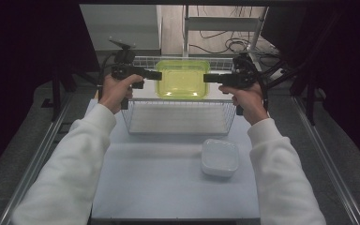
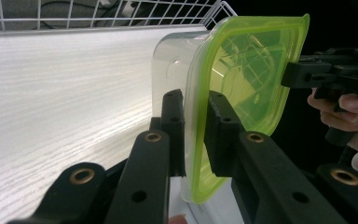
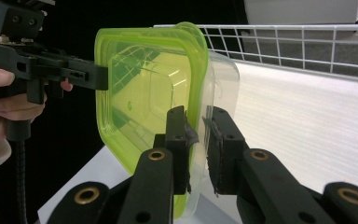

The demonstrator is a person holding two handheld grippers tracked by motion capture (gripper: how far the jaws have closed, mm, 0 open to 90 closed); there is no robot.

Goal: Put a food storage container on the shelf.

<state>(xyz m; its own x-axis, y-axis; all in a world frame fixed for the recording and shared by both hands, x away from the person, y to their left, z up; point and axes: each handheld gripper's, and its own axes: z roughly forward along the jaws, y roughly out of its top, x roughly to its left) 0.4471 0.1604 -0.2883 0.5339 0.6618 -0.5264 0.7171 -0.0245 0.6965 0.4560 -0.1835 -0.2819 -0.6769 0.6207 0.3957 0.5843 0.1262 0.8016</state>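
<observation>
A clear food container with a yellow-green lid (image 1: 183,77) hangs over the back of a white wire basket (image 1: 183,107), held from both sides. My left gripper (image 1: 157,75) is shut on its left rim. In the left gripper view the jaws (image 2: 196,107) clamp the green lid edge (image 2: 247,79) and the clear wall. My right gripper (image 1: 207,78) is shut on the opposite rim. The right gripper view has its jaws (image 3: 196,121) pinching lid and tub (image 3: 144,93), with the left gripper (image 3: 100,77) on the far edge.
A second, closed whitish container (image 1: 220,157) sits on the white table (image 1: 154,187) in front of the basket, to the right. The basket's floor under the held container is bare. Dark curtains and metal rails flank the table.
</observation>
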